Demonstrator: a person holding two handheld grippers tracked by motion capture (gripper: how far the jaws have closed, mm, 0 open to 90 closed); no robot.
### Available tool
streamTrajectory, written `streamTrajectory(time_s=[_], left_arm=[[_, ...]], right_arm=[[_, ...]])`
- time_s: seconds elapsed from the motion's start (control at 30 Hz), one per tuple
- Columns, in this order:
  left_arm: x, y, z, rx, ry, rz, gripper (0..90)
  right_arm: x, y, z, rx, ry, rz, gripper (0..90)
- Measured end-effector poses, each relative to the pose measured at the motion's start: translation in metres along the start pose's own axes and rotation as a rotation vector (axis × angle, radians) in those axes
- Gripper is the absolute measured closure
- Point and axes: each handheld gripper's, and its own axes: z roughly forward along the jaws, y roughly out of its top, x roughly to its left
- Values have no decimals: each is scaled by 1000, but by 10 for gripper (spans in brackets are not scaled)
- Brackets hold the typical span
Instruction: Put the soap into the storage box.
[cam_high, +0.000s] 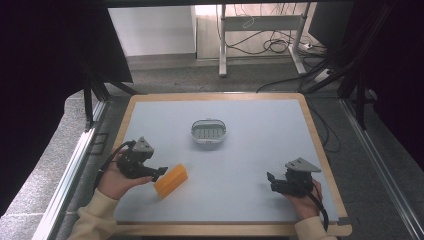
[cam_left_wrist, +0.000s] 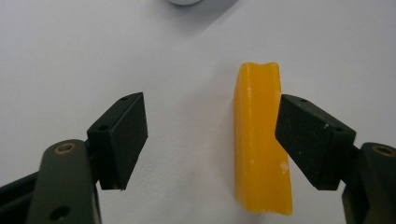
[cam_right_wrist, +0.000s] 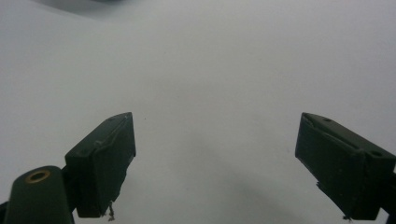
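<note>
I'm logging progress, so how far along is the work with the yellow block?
Nothing looks finished: the yellow block lies on the table, apart from the white dish. In hand: the left gripper, open, straddles the block without clamping. Left: closing and lifting. The right gripper waits open.

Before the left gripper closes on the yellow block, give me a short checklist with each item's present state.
1. Left gripper jaws open: ok.
2. Yellow block between the jaws: ok, though off-centre, close against one jaw; whether it touches, cannot tell.
3. Block lying flat on the table: ok.
4. Right gripper open, nothing between its jaws, away from the block: ok.
5. Grey oval dish apart from the block: ok.
6. Jaws low enough for a firm grip: cannot tell.
</note>
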Motion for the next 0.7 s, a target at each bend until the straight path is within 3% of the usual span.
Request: streamTrajectory(time_s=[0.7], left_arm=[[-18,10,29,111,-16,26,254]], right_arm=[[1,0,1,6,-7,-8,125]])
